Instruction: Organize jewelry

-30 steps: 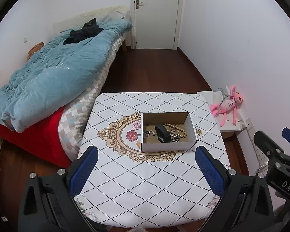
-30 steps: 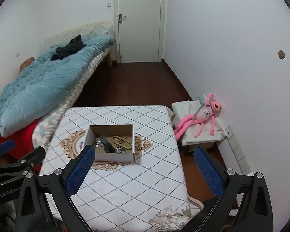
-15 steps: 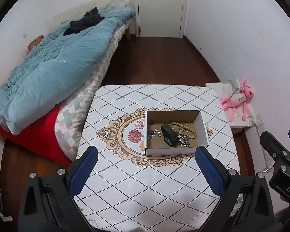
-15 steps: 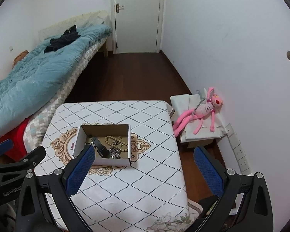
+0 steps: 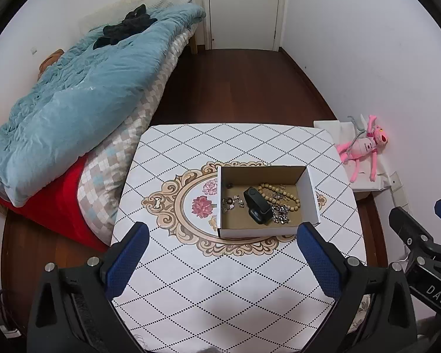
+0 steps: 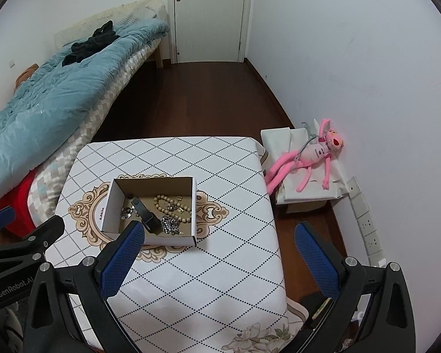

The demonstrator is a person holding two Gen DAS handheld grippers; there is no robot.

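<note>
An open cardboard box [image 5: 310, 189] [image 6: 110, 203] sits near the middle of a table with a white diamond-pattern cloth [image 5: 220, 279] [image 6: 220, 264]. Inside lie a black wristband [image 5: 257, 206] [image 6: 145, 213], a wooden bead bracelet [image 5: 279, 192] [image 6: 167, 203], a silver chain [image 5: 280, 214] [image 6: 171, 225] and small metal pieces [image 5: 232, 201]. My left gripper [image 5: 220, 253] is open and empty, above the table short of the box. My right gripper [image 6: 219, 248] is open and empty, to the right of the box; its left finger overlaps the box's front corner in view.
A bed with a blue duvet [image 5: 82, 94] stands left of the table. A pink plush toy [image 6: 308, 156] lies on a white box by the right wall. Dark wood floor runs to a closed door [image 6: 210, 14].
Both grippers have tilted down and moved closer over the table, so the box sits lower and larger in each view. Both stay open. Nothing in the box has moved.
</note>
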